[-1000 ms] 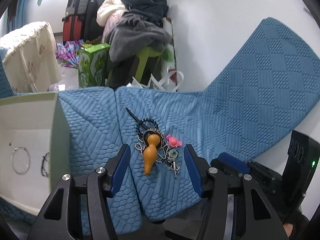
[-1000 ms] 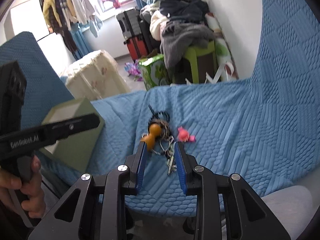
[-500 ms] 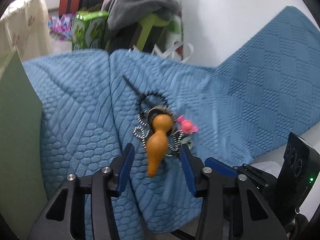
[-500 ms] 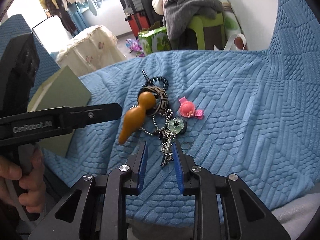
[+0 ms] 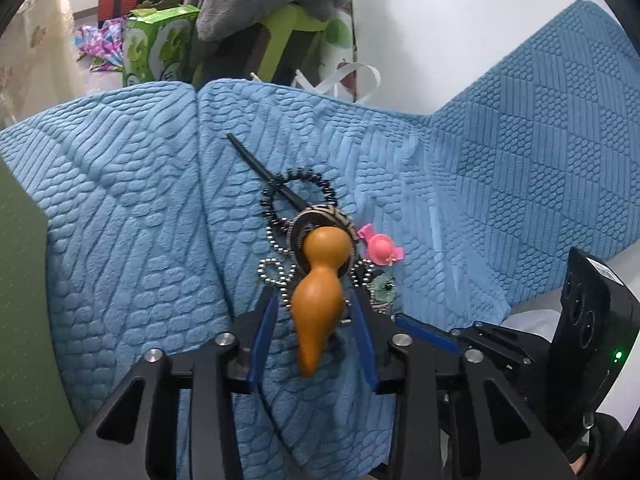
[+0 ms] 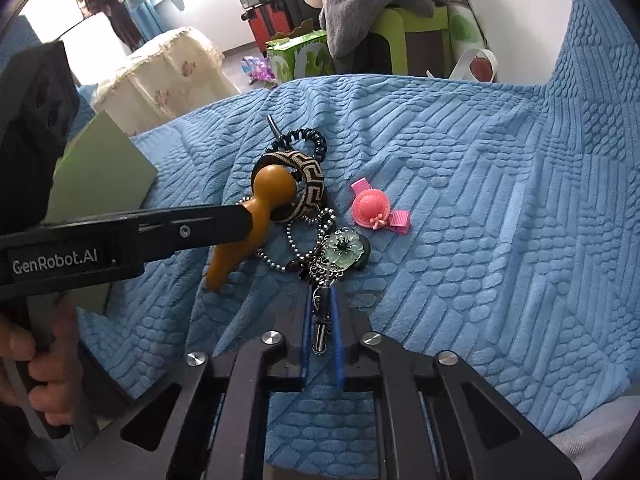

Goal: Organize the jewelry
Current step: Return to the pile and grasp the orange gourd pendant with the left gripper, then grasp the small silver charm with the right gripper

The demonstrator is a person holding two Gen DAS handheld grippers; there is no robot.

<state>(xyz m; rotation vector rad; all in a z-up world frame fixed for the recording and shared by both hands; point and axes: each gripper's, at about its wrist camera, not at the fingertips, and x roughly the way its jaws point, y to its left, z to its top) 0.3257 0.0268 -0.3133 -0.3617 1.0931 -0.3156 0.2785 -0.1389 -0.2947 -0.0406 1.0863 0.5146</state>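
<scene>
Left gripper [image 5: 316, 312]: jaws pressed against both sides of the orange gourd [image 5: 320, 280], gripping its lower bulb; from the right wrist camera this gripper [image 6: 244, 222] reaches in from 9 o'clock, held by a hand [image 6: 36, 360].
Orange gourd: narrow end points toward the left camera; its round top overlaps the patterned bangle [image 5: 324, 216].
Right gripper [image 6: 322, 312]: jaws nearly together around a small metal pendant [image 6: 320, 316], which hangs from the tangle; whether the pads actually pinch it cannot be told.
Jewelry pile: on the blue quilt [image 5: 120, 208], at the centre of both views.
Patterned bangle: black and cream, just behind the gourd's top.
Black coil band [image 6: 304, 140]: at 12 o'clock of the bangle, with a black stick [image 5: 260, 168] running through it.
Bead chain [image 6: 296, 240]: silver loops, at 6 o'clock of the bangle.
Green flower charm [image 6: 344, 248]: touching the chain, just above the pendant.
Pink hat clip [image 6: 374, 208]: at 3 o'clock of the pile, apart from it.
Green box [image 6: 100, 176]: at 9 o'clock, on the quilt's edge.
</scene>
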